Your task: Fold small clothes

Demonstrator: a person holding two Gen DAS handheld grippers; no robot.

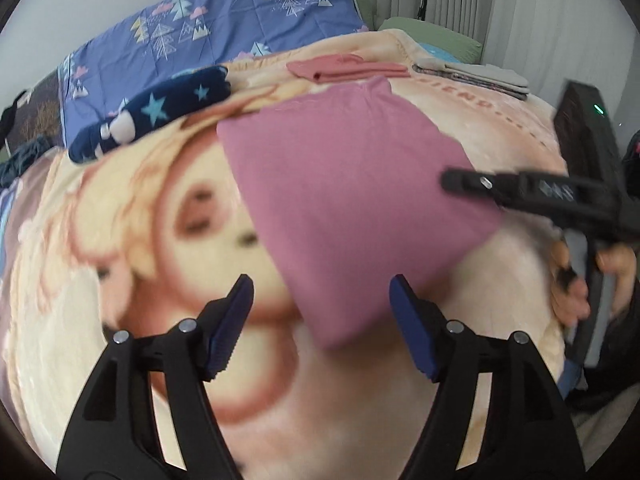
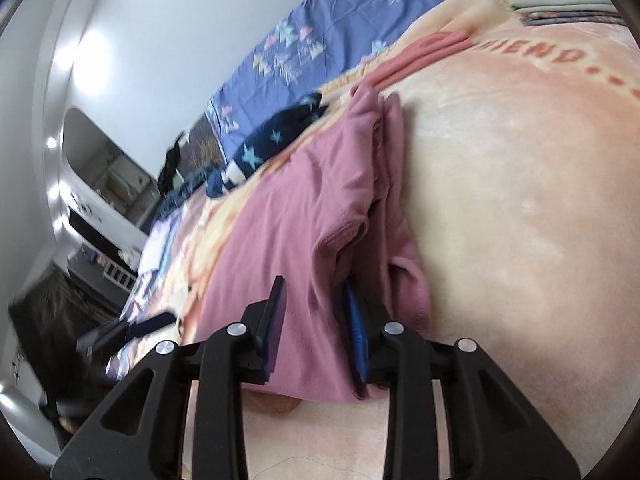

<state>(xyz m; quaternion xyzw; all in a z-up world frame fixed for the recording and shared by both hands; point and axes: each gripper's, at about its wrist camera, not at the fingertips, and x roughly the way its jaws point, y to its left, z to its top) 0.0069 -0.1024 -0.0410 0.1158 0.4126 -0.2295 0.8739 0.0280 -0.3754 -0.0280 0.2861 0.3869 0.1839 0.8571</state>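
Note:
A mauve pink garment (image 1: 340, 208) lies folded on the cartoon-print blanket (image 1: 120, 240). My left gripper (image 1: 322, 312) is open and empty, its blue pads either side of the garment's near corner, just above it. My right gripper (image 1: 452, 180) comes in from the right at the garment's right edge. In the right wrist view the right gripper (image 2: 316, 312) has its blue pads around a thick fold of the pink garment (image 2: 288, 208), pressing the cloth between them.
A navy star-print garment (image 1: 160, 112) lies at the back left. A folded salmon piece (image 1: 344, 68) and a stack of folded clothes (image 1: 476, 76) lie at the blanket's far edge. A blue tree-print quilt (image 1: 208, 28) is behind. A dark box (image 1: 588, 128) stands at right.

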